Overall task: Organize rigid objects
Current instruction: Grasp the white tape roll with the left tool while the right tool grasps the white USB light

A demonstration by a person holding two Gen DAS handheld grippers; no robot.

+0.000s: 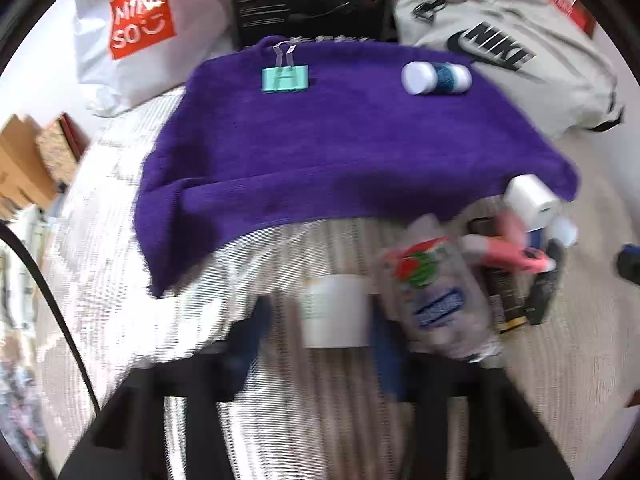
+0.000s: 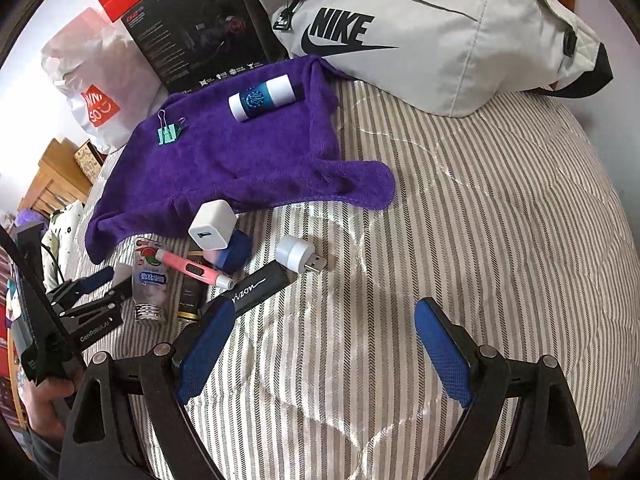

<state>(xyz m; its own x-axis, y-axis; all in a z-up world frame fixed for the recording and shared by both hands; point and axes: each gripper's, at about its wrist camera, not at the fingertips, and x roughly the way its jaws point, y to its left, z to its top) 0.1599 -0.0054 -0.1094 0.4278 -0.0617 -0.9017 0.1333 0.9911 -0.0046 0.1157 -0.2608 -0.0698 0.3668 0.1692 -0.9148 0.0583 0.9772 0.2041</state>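
Right wrist view: binder clip (image 2: 170, 131) and blue-labelled bottle (image 2: 265, 97) rest on purple towel (image 2: 240, 160); charger (image 2: 212, 226), lighter (image 2: 192, 267) wait at nine o'clock. Right gripper (image 2: 320, 340) wide, empty; left gripper (image 1: 320, 312) holds a white block (image 1: 336, 310).

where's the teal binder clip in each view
Left wrist: the teal binder clip lies near the far edge of the purple towel, upper middle of the picture, left of the blue-and-white bottle.
Right wrist: the clip is upper left, on the towel's left part, lower left of the bottle.
Shared landmark: the grey Nike bag behind the towel.
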